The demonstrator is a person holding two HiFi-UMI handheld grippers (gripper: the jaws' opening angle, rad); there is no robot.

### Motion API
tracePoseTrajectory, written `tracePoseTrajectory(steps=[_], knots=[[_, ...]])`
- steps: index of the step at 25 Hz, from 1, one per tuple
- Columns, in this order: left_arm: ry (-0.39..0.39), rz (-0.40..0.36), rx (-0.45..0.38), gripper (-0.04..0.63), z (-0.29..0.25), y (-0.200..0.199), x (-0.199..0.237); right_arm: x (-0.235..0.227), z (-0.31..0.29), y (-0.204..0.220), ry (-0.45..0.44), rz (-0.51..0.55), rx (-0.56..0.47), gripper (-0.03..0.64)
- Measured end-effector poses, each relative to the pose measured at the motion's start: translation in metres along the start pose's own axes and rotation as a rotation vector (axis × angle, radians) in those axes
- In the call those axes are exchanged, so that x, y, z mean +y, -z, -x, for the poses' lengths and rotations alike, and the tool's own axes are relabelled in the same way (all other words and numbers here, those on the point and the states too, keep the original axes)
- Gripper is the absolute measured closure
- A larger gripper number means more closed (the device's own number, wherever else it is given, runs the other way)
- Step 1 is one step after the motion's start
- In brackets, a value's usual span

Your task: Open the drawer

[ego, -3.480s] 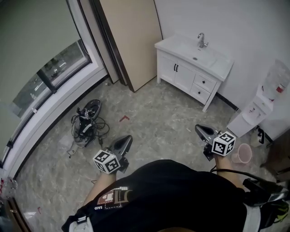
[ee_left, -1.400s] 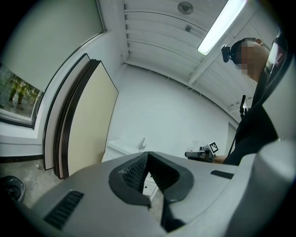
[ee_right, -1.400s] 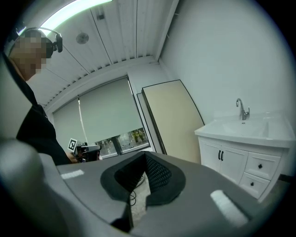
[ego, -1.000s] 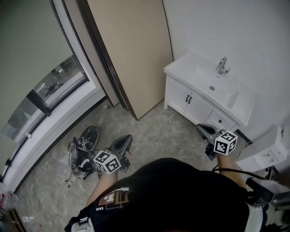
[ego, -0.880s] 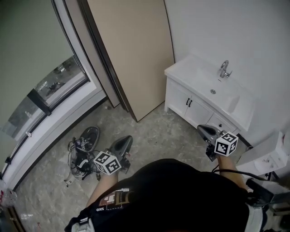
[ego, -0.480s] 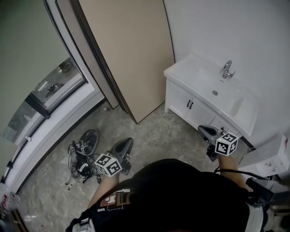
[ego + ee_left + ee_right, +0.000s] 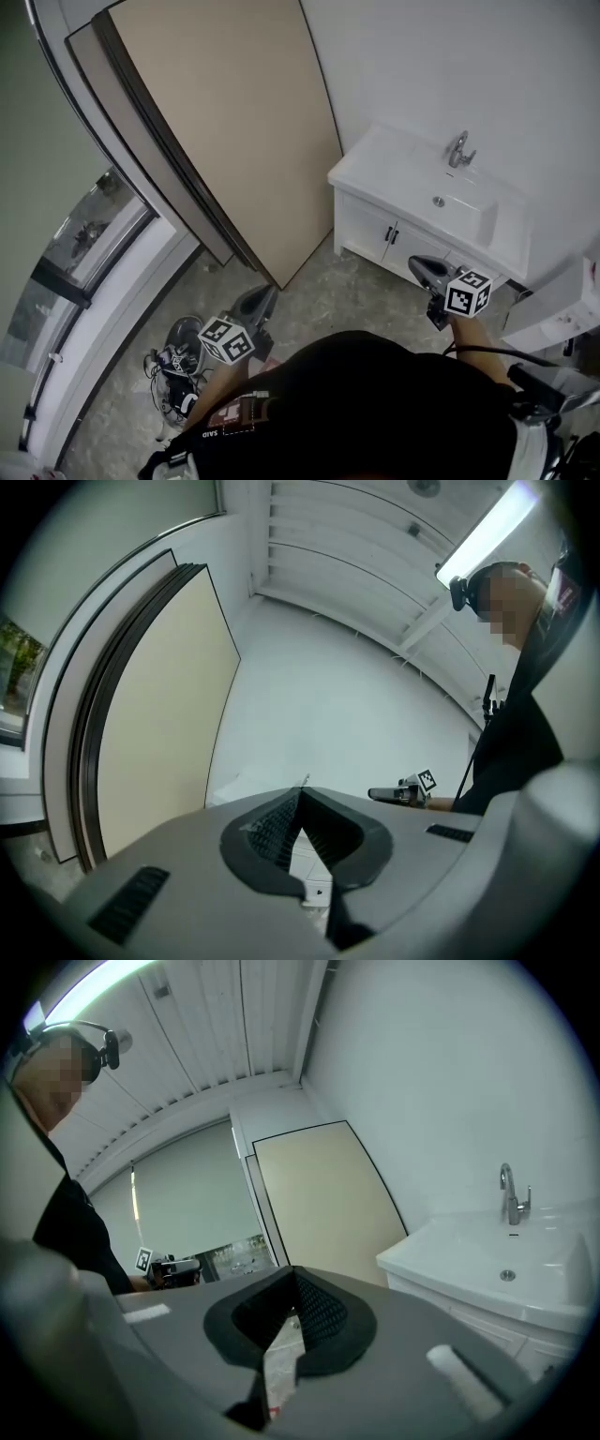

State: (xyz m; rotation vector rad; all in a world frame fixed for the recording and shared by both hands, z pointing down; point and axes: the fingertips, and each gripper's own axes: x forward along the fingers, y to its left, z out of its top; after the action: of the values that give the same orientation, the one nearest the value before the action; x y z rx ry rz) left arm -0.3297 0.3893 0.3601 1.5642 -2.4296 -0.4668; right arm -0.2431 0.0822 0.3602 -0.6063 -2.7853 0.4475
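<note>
Head view: I'm still on the approach, and nothing has been touched. The left gripper (image 7: 262,294) and right gripper (image 7: 418,266) are both held out in front of me, level, over the stone floor (image 7: 323,291). The white vanity cabinet (image 7: 367,228), with its basin (image 7: 461,202) and faucet (image 7: 457,150), stands just beyond the right gripper, against the far wall. The drawer is on the right part of the cabinet's front, and here my right gripper mostly covers it. A few seconds ago the vanity was well across the room; now it's near. The beige door panel (image 7: 220,122) fills far more of the frame, and the cable tangle (image 7: 175,370) has slid to the near left.

Left gripper view: the jaws meet at the tip with nothing between them. Through the notch below I see white cabinet front with a small dark knob, but I can't tell if it's a door's or the drawer's.

Right gripper view: the jaws are closed and empty. The vanity top is to the right and the cabinet front is low right.

Next, I judge, I must part the right jaws, bring them onto the drawer's knob, and pull straight out.
</note>
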Motion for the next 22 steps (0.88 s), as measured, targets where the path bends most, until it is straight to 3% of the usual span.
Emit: tracePoseTrajectory(steps=[4, 12, 17, 22], knots=[[0.048, -0.006, 0.006, 0.595, -0.008, -0.028, 0.049, 0.004, -0.050, -0.011, 0.036, -0.029, -0.020, 0.618], [0.058, 0.043, 0.049, 0.595, -0.025, -0.033, 0.129, -0.008, -0.111, -0.010, 0.082, -0.051, 0.009, 0.618], [0.063, 0.050, 0.070, 0.595, -0.065, -0.032, 0.144, -0.050, -0.124, -0.016, 0.093, -0.084, 0.009, 0.618], [0.037, 0.029, 0.064, 0.595, -0.120, -0.039, 0.156, -0.104, -0.150, -0.037, 0.039, -0.073, 0.019, 0.618]])
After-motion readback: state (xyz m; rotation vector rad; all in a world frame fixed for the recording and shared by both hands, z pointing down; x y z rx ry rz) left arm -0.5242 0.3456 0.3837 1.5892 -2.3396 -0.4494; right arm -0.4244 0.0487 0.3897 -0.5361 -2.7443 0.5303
